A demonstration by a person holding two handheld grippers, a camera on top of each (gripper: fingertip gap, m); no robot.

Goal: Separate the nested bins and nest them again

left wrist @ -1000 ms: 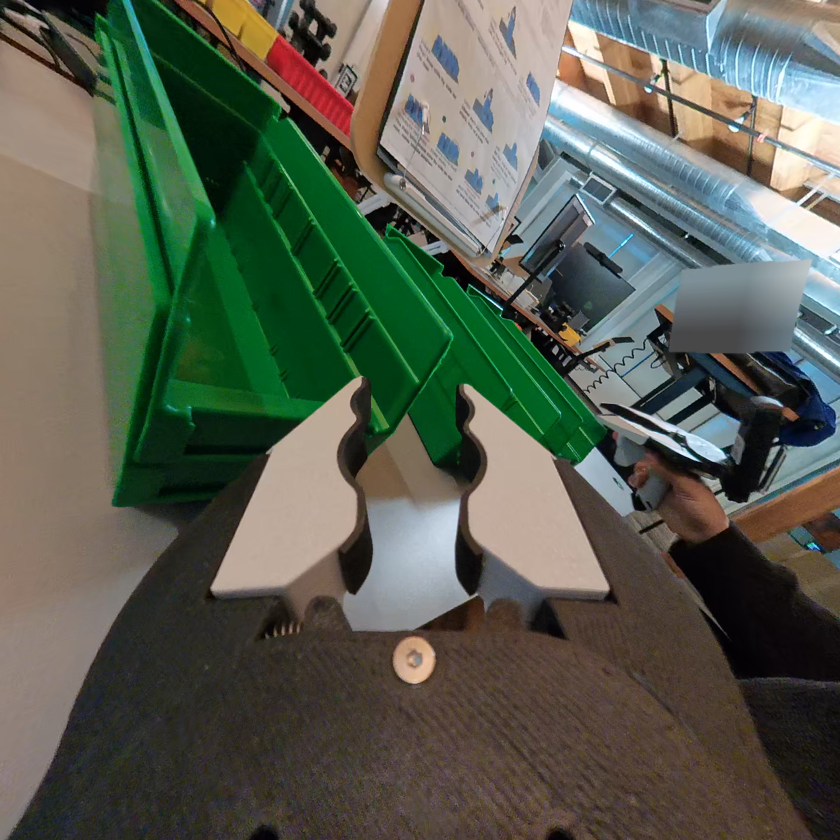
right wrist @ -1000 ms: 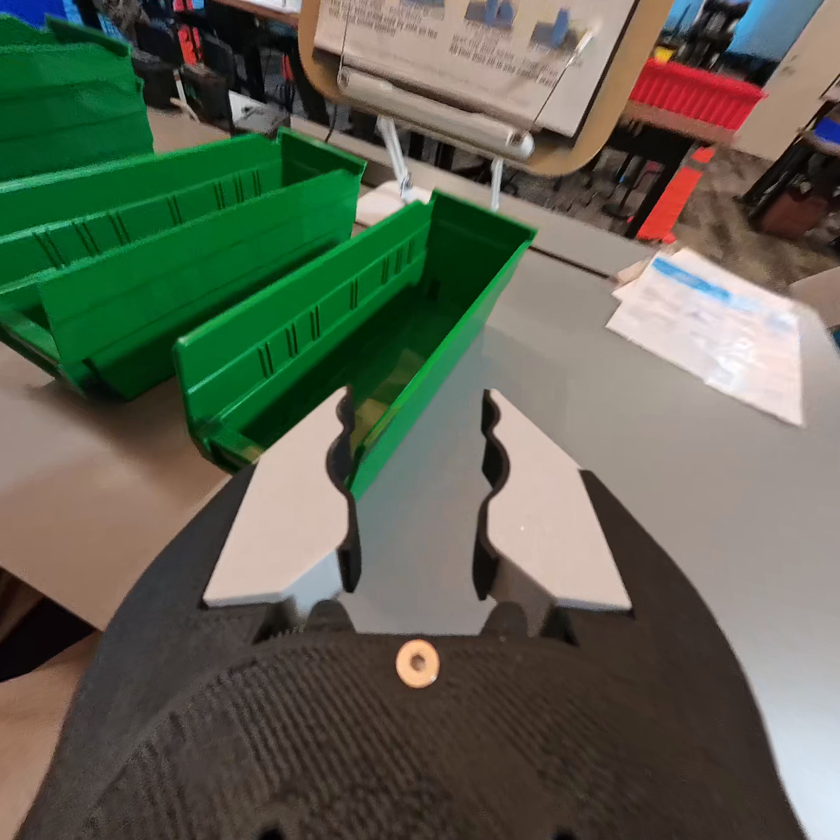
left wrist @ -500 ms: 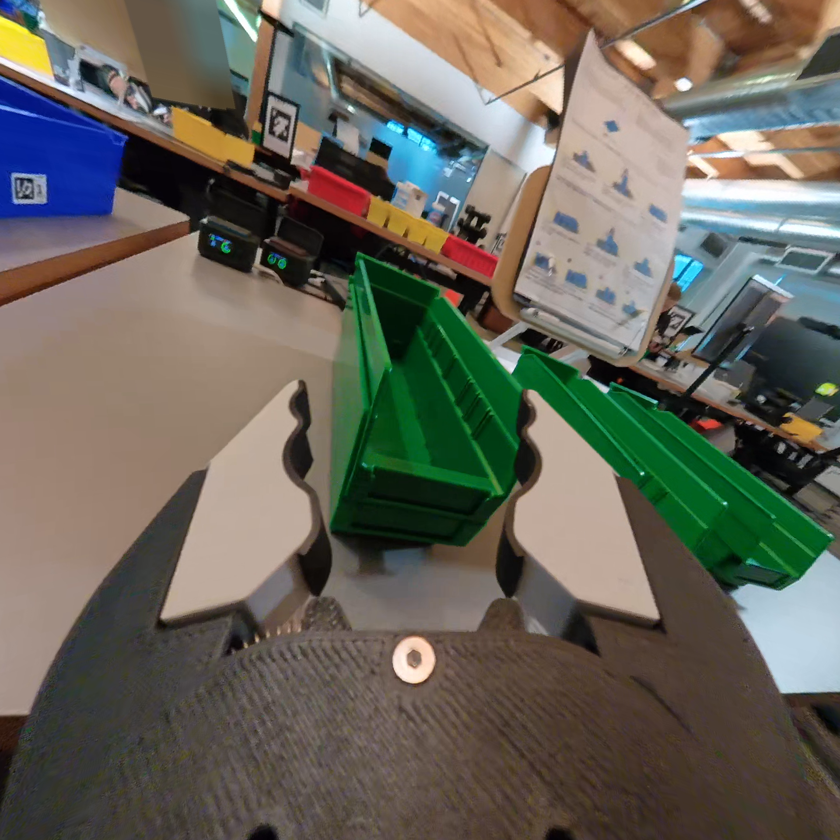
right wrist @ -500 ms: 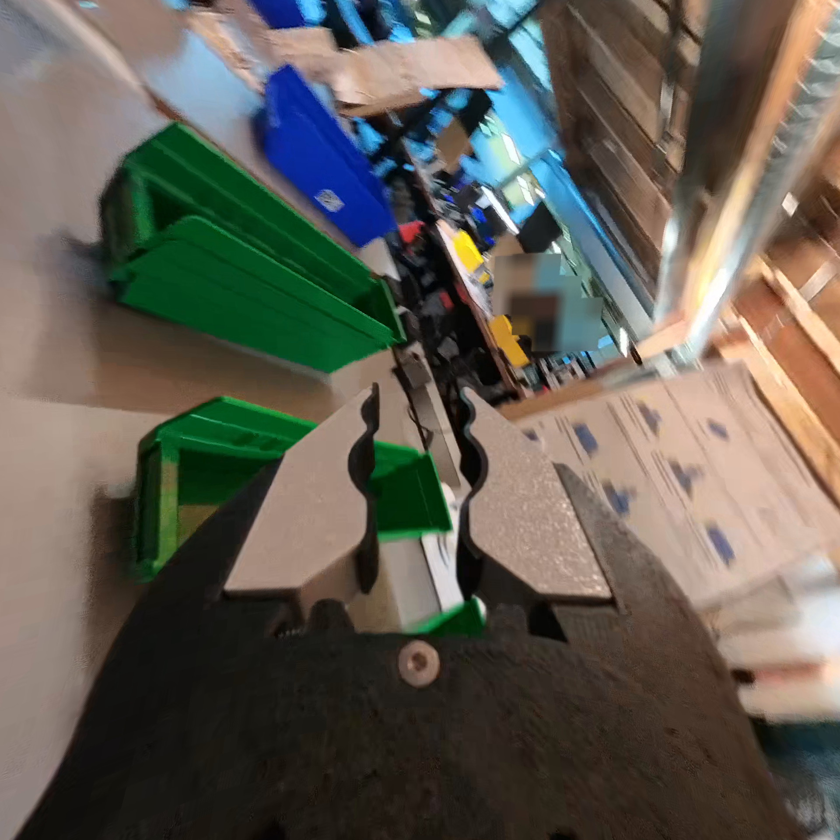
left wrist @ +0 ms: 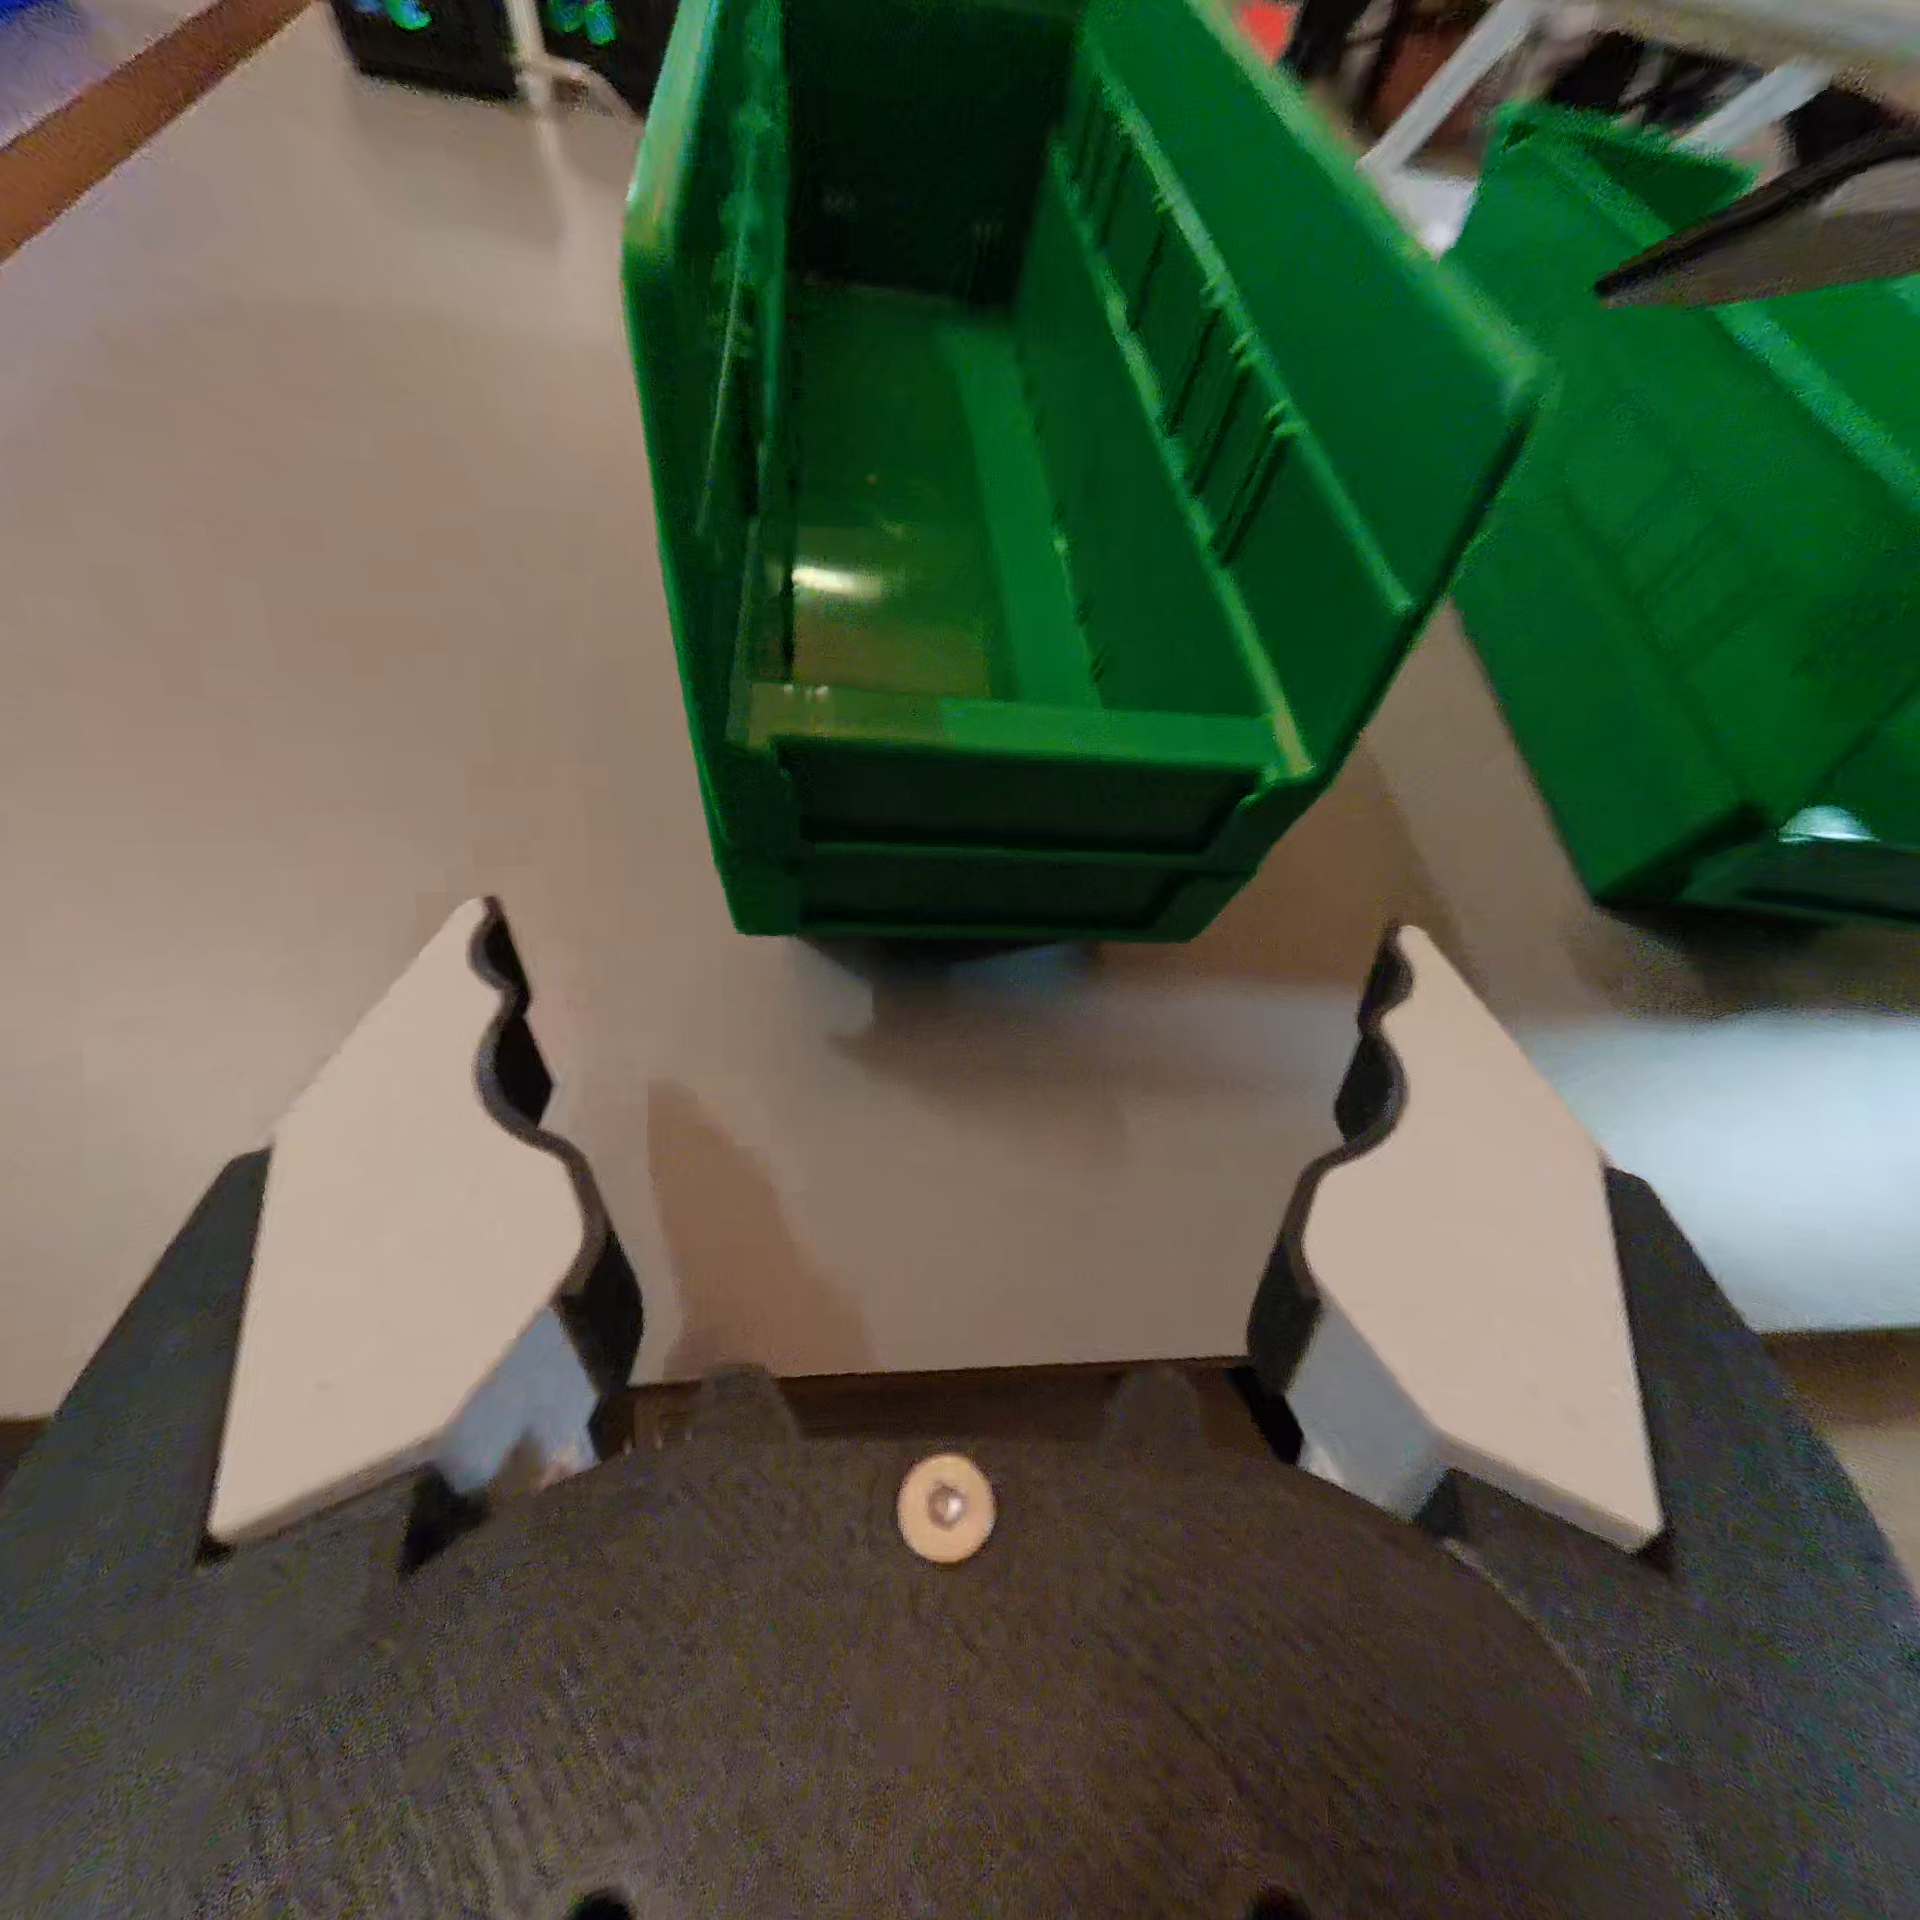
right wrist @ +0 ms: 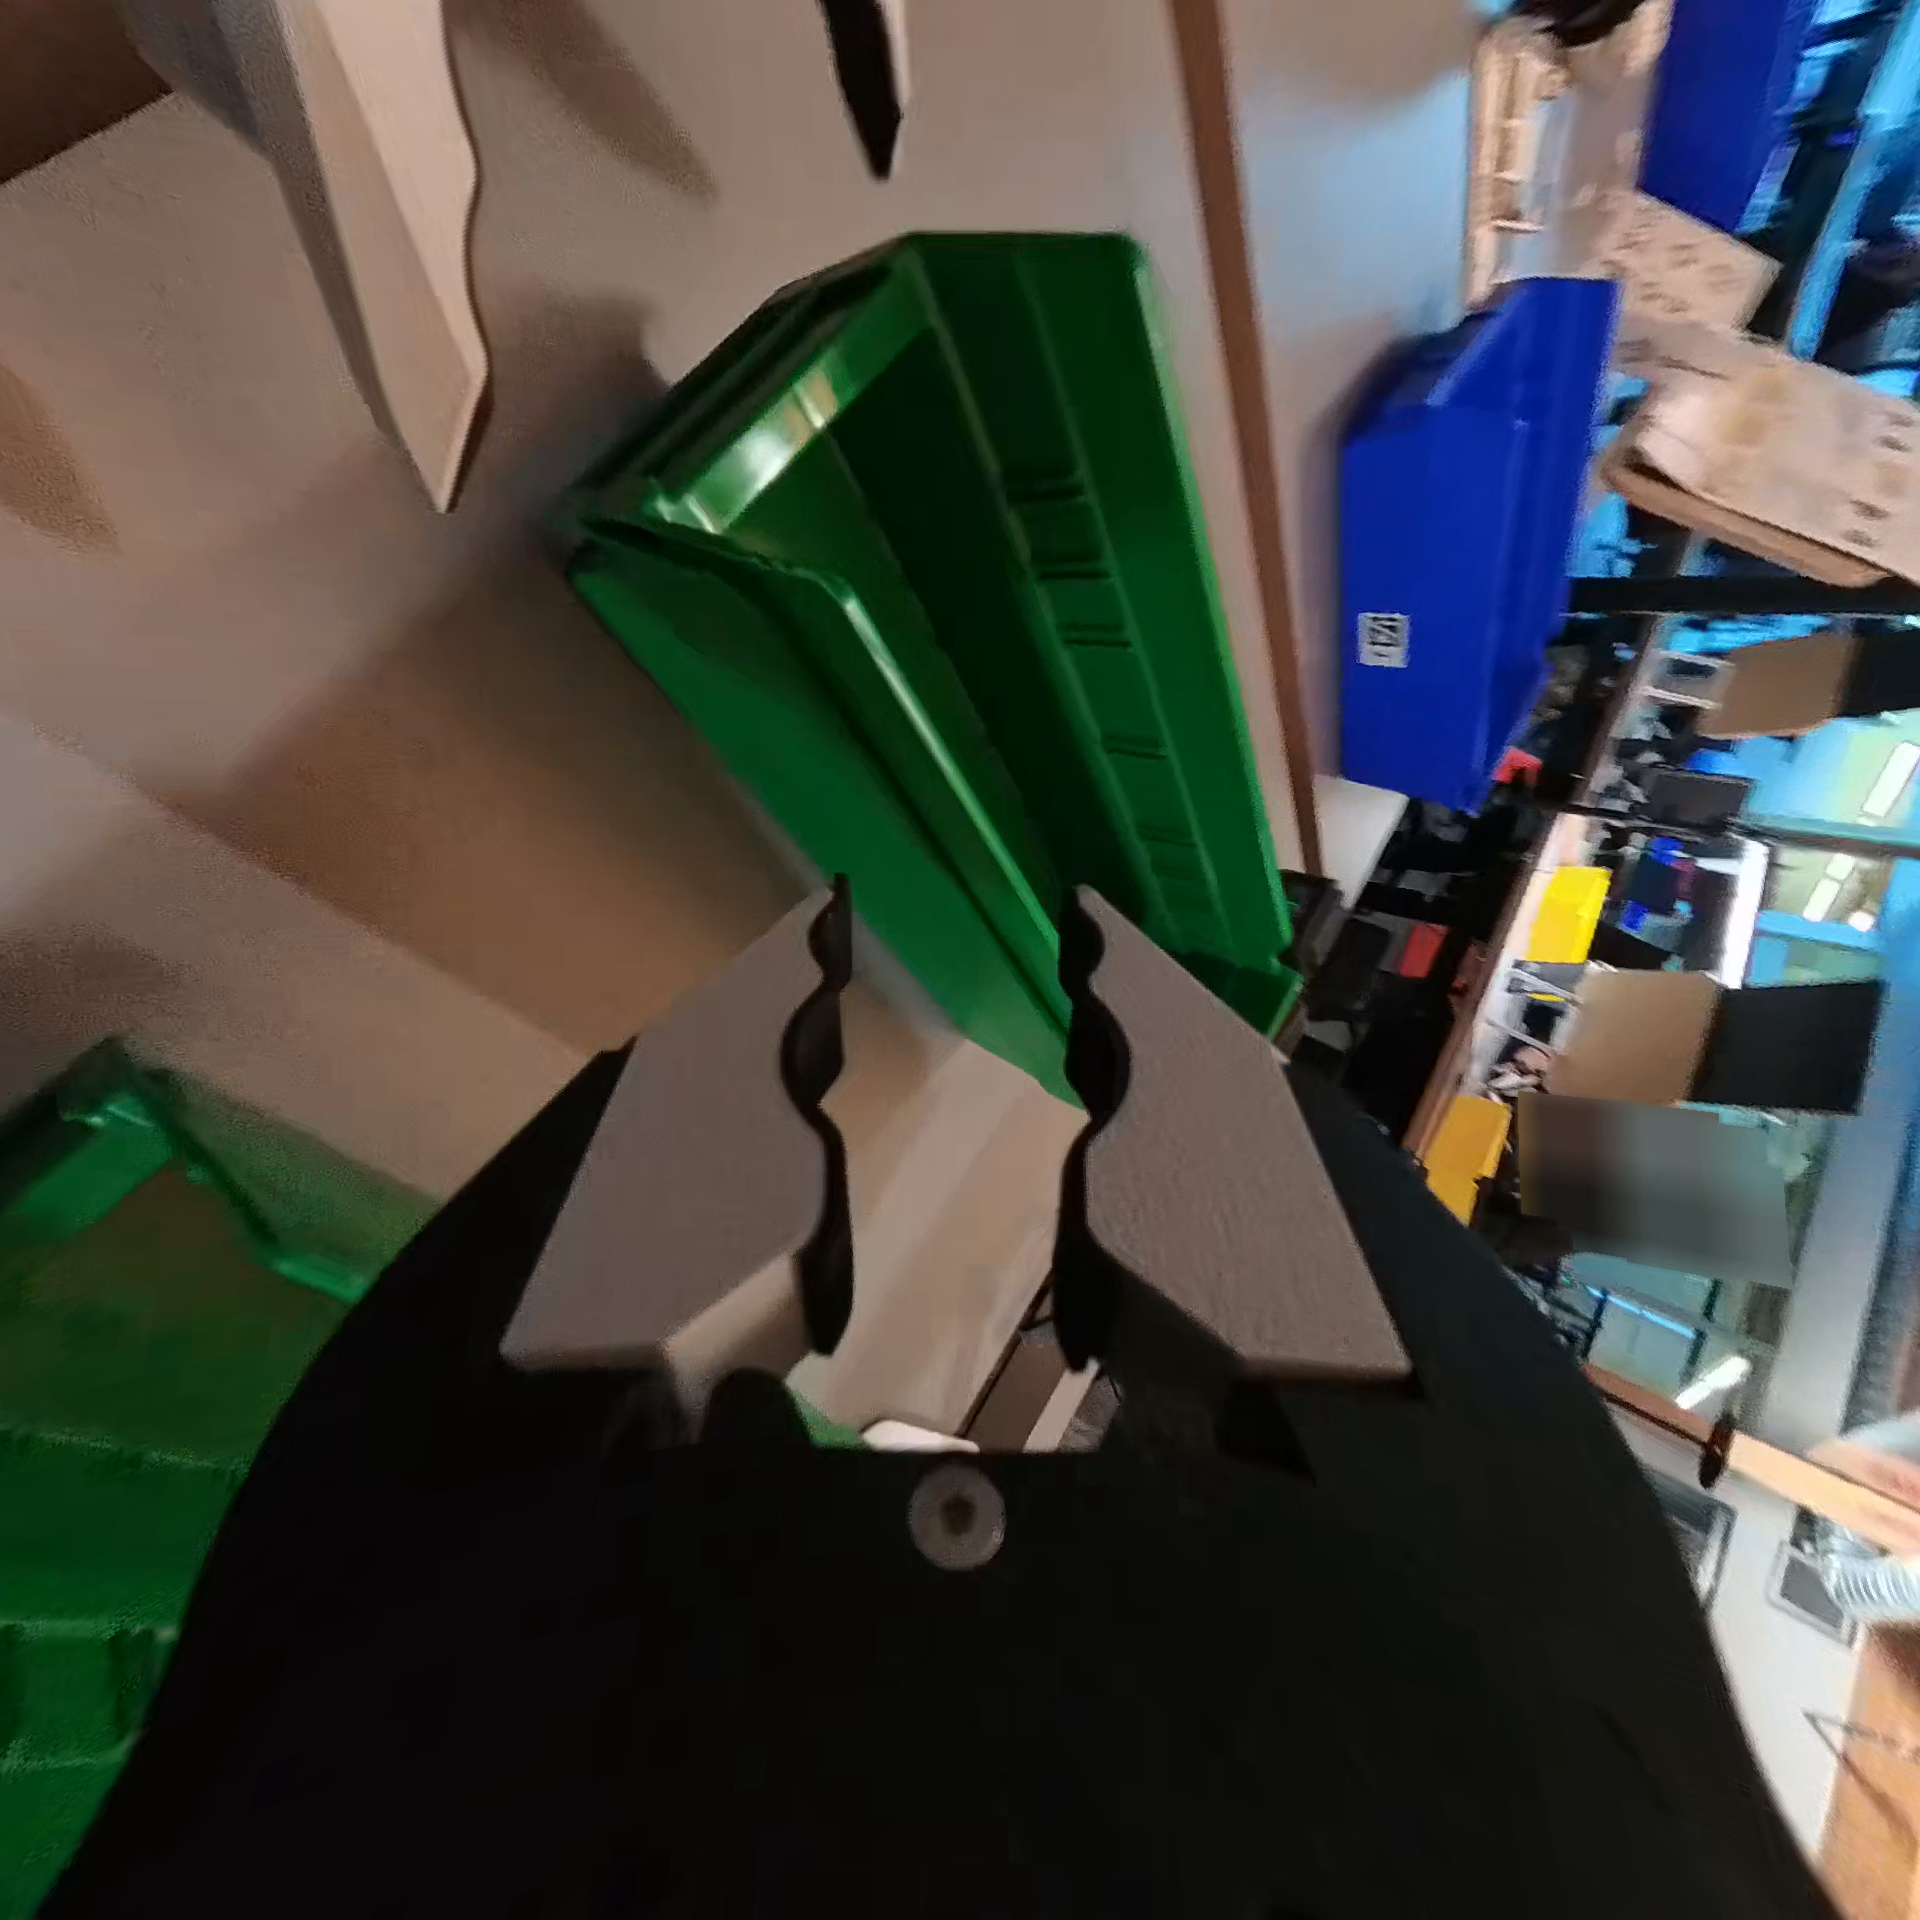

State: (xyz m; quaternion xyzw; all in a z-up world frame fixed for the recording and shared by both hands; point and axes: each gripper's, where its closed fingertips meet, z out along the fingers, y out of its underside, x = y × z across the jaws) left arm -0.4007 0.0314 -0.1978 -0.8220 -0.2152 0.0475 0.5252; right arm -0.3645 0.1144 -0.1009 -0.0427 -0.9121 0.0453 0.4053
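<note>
Green plastic fills the middle of the left wrist view: a pair of nested bins (left wrist: 997,540) sits on the pale grey table (left wrist: 312,520), the inner bin seated in the outer one so that two stacked front lips show at the near end. The left gripper (left wrist: 940,961) hangs just short of that end with its jaws spread wide, holding nothing, bare tabletop between the fingers (left wrist: 416,1195). To the right, a second green bin stack (left wrist: 1704,582) stands beside the first, near it but apart from it, and a dark pointed shape at the upper right edge (too blurred to name with certainty) overlaps it. Two small black devices (left wrist: 488,42) with lit displays sit at the far edge of the table. The right wrist view is rolled sideways and blurred. There the right gripper (right wrist: 951,914) has its jaws parted by a narrow gap with nothing between them, the tips close to the long side wall of the nested bins (right wrist: 935,623); contact cannot be judged. The left gripper's pale finger (right wrist: 405,270) shows at the upper left, and another green bin (right wrist: 135,1299) lies at the lower left. Blue bins (right wrist: 1455,540) stand on a bench beyond the table.
</note>
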